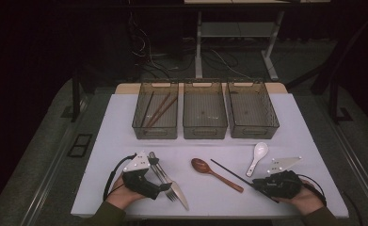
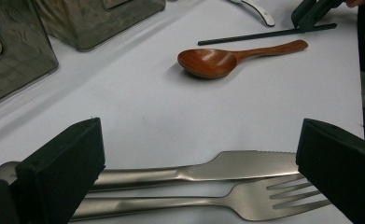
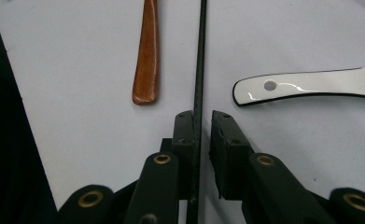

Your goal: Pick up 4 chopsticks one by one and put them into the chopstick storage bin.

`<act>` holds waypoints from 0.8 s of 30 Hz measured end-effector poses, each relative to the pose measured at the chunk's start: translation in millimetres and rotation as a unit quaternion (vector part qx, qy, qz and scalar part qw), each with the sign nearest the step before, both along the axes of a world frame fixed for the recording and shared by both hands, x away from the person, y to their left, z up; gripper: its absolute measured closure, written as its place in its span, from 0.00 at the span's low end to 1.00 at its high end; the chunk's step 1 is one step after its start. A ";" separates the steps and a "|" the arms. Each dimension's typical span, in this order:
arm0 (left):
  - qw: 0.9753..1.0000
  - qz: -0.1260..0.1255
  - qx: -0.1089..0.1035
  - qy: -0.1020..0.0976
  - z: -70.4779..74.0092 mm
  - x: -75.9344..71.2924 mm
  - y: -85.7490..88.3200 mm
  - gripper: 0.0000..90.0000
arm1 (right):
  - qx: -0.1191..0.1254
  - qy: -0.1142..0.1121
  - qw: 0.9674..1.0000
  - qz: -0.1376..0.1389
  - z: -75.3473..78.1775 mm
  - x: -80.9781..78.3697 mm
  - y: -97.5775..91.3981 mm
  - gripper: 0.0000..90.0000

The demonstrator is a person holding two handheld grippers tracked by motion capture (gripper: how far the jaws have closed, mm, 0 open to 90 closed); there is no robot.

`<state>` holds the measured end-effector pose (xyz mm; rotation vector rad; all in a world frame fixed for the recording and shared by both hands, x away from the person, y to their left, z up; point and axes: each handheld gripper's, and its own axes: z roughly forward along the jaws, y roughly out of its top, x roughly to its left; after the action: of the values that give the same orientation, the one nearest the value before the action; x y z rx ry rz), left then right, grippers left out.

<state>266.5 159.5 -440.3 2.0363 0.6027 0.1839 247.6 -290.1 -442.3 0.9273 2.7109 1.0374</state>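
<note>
A steel knife (image 2: 227, 163) and fork (image 2: 245, 198) lie side by side on the white table, between the wide-apart jaws of my left gripper (image 2: 199, 158), which is open and not touching them. In the high view that left gripper (image 1: 168, 187) sits at the front left. My right gripper (image 3: 202, 121) straddles the near end of a thin black chopstick (image 3: 200, 56) lying flat on the table. Its jaws are nearly together: one pad is against the stick, while a narrow gap shows at the other. A brown wooden spoon (image 1: 203, 165) lies in the middle.
A white ceramic spoon (image 1: 259, 153) lies right of the chopstick, close to the right gripper (image 1: 255, 184). Three smoky plastic bins stand in a row at the back; the left bin (image 1: 155, 132) holds several chopsticks, while the middle bin (image 1: 204, 133) and right bin (image 1: 256, 132) look empty.
</note>
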 end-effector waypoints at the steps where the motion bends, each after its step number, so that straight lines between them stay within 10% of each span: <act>1: 1.000 -0.001 0.001 -0.001 0.0 0.3 0.1 0.01 | -0.002 0.000 1.000 0.003 -0.3 0.2 0.1 0.90; 24: 1.000 -0.002 0.001 0.000 0.5 -0.3 -0.1 0.01 | -0.017 -0.005 1.000 0.008 0.3 -0.3 4.0 0.95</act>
<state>266.3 159.4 -439.8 2.0402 0.5989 0.1822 247.3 -286.1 -442.0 0.8947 2.7237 0.9932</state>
